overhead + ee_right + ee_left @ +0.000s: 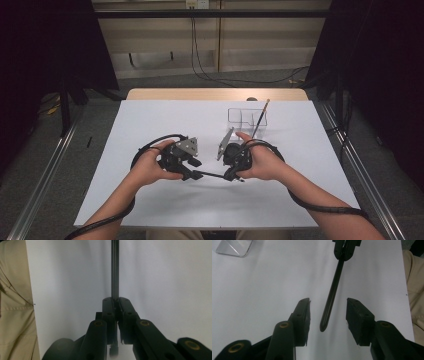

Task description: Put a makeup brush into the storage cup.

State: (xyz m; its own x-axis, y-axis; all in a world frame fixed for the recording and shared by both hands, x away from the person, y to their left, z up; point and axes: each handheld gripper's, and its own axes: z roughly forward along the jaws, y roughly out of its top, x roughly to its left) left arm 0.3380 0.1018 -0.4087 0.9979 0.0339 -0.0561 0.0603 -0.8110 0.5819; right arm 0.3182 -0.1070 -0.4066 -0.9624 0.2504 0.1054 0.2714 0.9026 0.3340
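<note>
The right gripper (231, 176) sits a little right of the table's middle, nearer the near edge than the far one, with its jaws pressed tight on one end of a thin black rod (210, 174). In the right gripper view the rod (115, 267) runs straight up from between the clamped jaws, over the white table (162, 277), and the pads meet on both sides of it.

The rod lies roughly level above the table, stretching from the right gripper toward the left gripper (192, 175), which faces it from the left. In the left gripper view the rod's (332, 295) rounded free end hangs in the gap between the two jaws, with clear white table on each side of it: the jaws stand partly spread and neither pad touches the rod. At the top of that view the right gripper's (345, 250) jaws pinch the rod's other end.

Each gripper is held by a hand (150, 167), with forearms coming in from the near edge and a black cable trailing from each.

Toward the far right of the table stands a clear tray (240, 116) with a brush (260, 120) leaning in it, its handle sticking out past the far rim. The tray is well apart from the rod, beyond the right gripper. A corner of the tray (234, 248) shows in the left gripper view.
</note>
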